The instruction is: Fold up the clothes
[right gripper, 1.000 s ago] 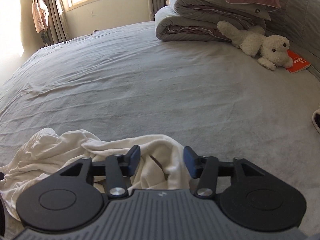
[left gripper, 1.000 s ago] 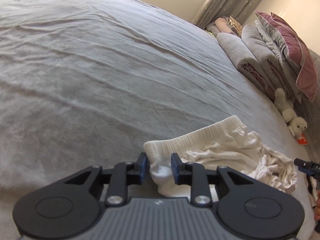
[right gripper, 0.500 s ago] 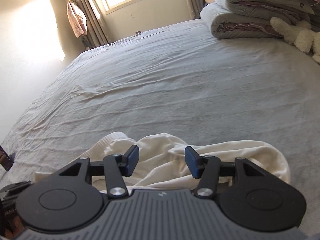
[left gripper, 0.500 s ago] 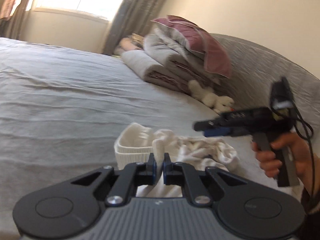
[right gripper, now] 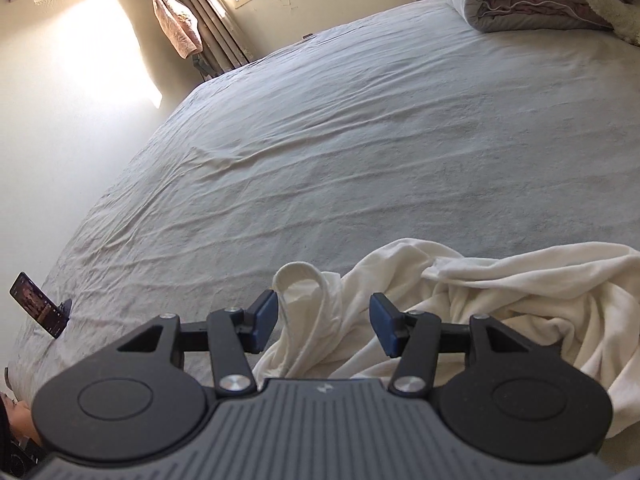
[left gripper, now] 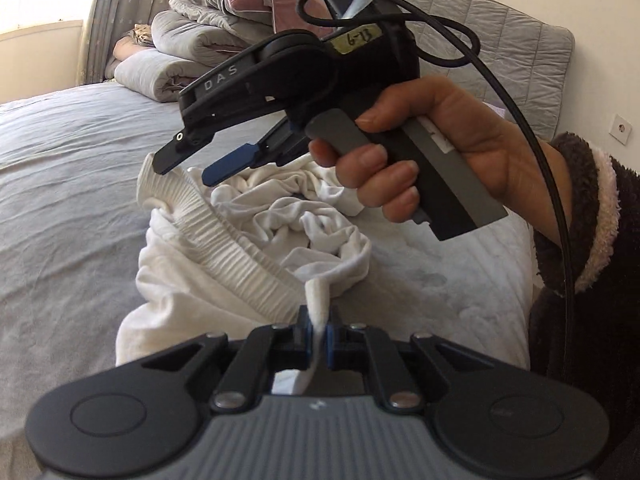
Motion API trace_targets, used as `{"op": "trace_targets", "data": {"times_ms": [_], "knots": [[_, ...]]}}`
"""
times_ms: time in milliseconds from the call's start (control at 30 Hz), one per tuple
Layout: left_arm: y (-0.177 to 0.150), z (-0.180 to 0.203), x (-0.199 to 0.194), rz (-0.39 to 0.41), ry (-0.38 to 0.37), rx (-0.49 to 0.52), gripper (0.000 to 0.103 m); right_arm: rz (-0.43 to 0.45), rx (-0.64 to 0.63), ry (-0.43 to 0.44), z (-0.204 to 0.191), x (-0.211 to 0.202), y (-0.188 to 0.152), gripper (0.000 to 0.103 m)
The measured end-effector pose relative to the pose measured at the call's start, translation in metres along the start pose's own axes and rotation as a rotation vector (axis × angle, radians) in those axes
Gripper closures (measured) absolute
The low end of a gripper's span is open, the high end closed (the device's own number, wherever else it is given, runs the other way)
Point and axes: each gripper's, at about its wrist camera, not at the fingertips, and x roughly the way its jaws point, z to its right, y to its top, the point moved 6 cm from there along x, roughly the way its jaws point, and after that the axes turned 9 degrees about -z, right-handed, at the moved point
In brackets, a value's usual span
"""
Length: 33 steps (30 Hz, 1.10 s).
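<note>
A crumpled white garment with a ribbed waistband lies on the grey bed. My left gripper is shut on a fold of the garment's edge and lifts it slightly. My right gripper, held in a hand, hovers open over the far end of the waistband. In the right wrist view the right gripper is open with the white garment and its waistband loop between the jaws, not clamped.
Folded grey and pink duvets and pillows are stacked at the headboard. The rolled duvet also shows in the right wrist view, beside a plush toy. A phone stands at the bed's left edge. A pink towel hangs by the window.
My left gripper closed on the garment's edge and swung to face the headboard. My right gripper moved in over the waistband, staying open.
</note>
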Motion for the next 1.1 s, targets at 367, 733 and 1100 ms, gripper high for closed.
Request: {"op": "trace_targets", "data": {"times_ms": [367, 733, 1100], "knots": [[-0.006, -0.018, -0.019, 0.042, 0.094, -0.102, 0.096, 0.029, -0.003, -0.066, -0.007, 0.01, 0.0, 0.096], [-0.016, -0.104, -0.094, 0.278, 0.336, -0.595, 0.097, 0.081, -0.063, -0.025, -0.061, 0.039, 0.045, 0.096], [-0.055, -0.172, -0.164, 0.313, 0.564, -0.884, 0.097, -0.008, -0.201, 0.028, -0.157, 0.131, 0.062, 0.096]]}}
